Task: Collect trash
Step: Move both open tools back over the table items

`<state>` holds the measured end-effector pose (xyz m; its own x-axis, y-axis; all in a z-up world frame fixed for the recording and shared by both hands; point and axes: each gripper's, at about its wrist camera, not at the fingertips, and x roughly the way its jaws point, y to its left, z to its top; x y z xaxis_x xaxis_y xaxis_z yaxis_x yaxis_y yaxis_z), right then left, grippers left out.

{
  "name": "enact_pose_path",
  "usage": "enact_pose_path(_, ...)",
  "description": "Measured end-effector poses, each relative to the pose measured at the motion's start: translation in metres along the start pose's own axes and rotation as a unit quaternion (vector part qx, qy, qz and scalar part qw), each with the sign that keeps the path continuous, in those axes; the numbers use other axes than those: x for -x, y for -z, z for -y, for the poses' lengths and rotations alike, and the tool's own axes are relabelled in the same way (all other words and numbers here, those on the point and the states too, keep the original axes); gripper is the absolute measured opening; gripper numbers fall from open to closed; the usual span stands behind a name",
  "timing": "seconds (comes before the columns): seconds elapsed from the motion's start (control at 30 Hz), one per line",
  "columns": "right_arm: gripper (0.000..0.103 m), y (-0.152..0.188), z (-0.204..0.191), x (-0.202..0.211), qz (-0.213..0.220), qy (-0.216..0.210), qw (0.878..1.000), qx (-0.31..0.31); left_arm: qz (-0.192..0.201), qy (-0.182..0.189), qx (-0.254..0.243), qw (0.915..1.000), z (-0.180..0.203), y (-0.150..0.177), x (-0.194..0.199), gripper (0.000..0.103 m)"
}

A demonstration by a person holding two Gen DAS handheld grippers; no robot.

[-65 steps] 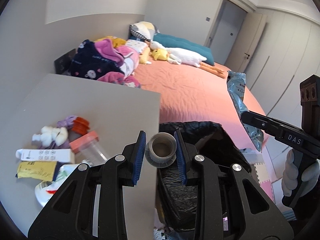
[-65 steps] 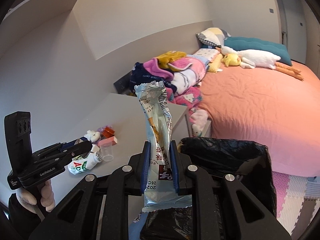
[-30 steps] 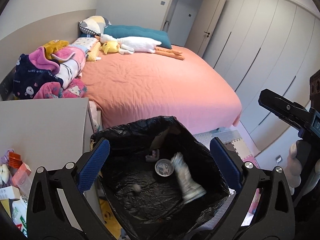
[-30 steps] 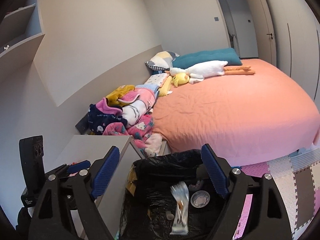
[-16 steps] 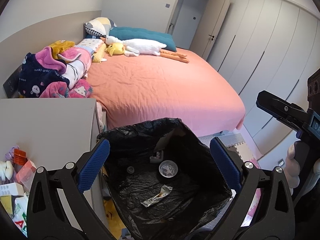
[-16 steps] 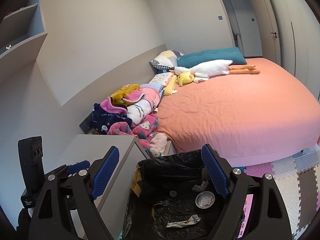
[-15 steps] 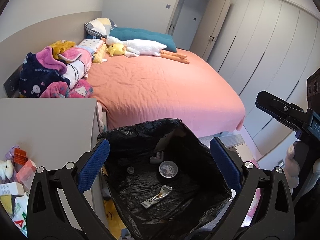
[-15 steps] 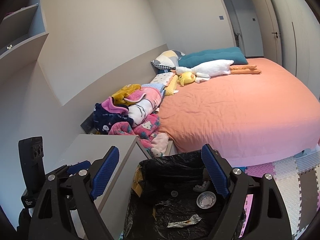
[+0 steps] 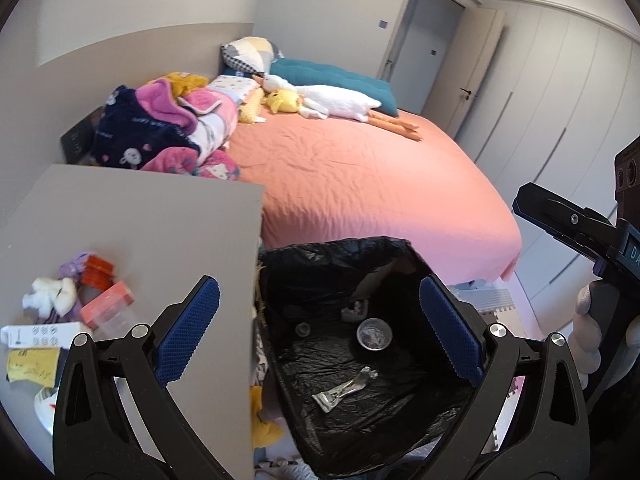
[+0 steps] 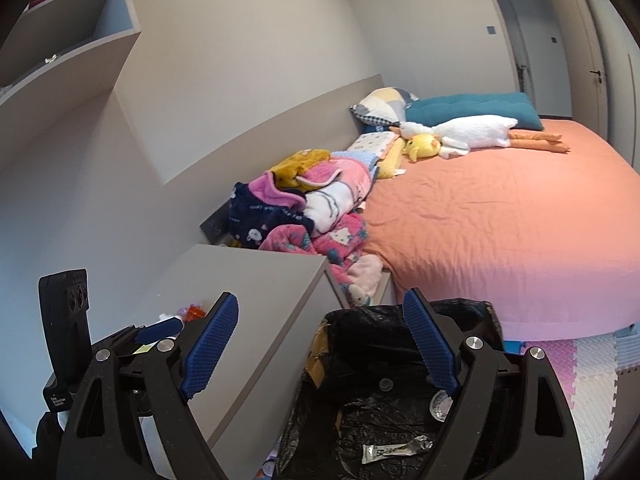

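A bin lined with a black bag (image 9: 320, 264) stands beside a grey table (image 9: 152, 224). In it lie a snack wrapper (image 9: 344, 390) and a small round cup (image 9: 374, 333); both also show in the right wrist view, the wrapper (image 10: 396, 450) and the cup (image 10: 440, 402). My left gripper (image 9: 320, 332) is open and empty above the bin's left edge. My right gripper (image 10: 320, 344) is open and empty above the bin (image 10: 360, 328). More trash lies on the table's left: a white box (image 9: 36, 334), a yellow paper (image 9: 30, 366), a clear cup with orange lid (image 9: 106, 310).
A bed with an orange sheet (image 9: 360, 176) lies behind the bin, with piled blankets (image 9: 168, 128) and plush toys (image 9: 320, 100). Wardrobe doors (image 9: 560, 100) line the right wall. Foam floor mats (image 10: 580, 360) lie by the bin. Shelves (image 10: 60, 40) hang at upper left.
Both grippers let go of the cup and the wrapper, which fell into the bin. Both views have since swung left, bringing the table and its trash back into sight.
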<state>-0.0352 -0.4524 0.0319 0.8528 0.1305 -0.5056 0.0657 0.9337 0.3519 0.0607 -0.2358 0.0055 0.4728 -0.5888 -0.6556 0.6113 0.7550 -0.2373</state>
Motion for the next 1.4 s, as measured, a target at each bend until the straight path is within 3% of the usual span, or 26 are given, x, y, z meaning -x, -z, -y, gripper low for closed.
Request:
enact_pose_path(0.3, 0.085, 0.001, -0.037, -0.023, -0.023, -0.044, 0.998, 0.030, 0.013, -0.049, 0.047, 0.9976, -0.038, 0.014, 0.026, 0.096)
enact_pose_path(0.6, 0.085, 0.011, -0.075, -0.050, -0.045, -0.089, 0.993, 0.058, 0.026, -0.113, 0.103, 0.9879, -0.079, 0.032, 0.056, 0.096)
enact_pose_path(0.97, 0.085, 0.029, -0.124, -0.096, -0.085, -0.138, 0.982, 0.095, 0.032, -0.190, 0.201, 0.9604, -0.142, 0.058, 0.088, 0.096)
enact_pose_path(1.1, 0.085, 0.035, -0.138, -0.111, -0.099, -0.144, 0.979, 0.104, 0.026, -0.204, 0.236, 0.9497, -0.162, 0.066, 0.092, 0.091)
enact_pose_path(1.4, 0.081, 0.047, -0.162, -0.145, -0.129, -0.144, 0.973, 0.123, -0.001, -0.224, 0.331, 0.9166, -0.210, 0.080, 0.087, 0.082)
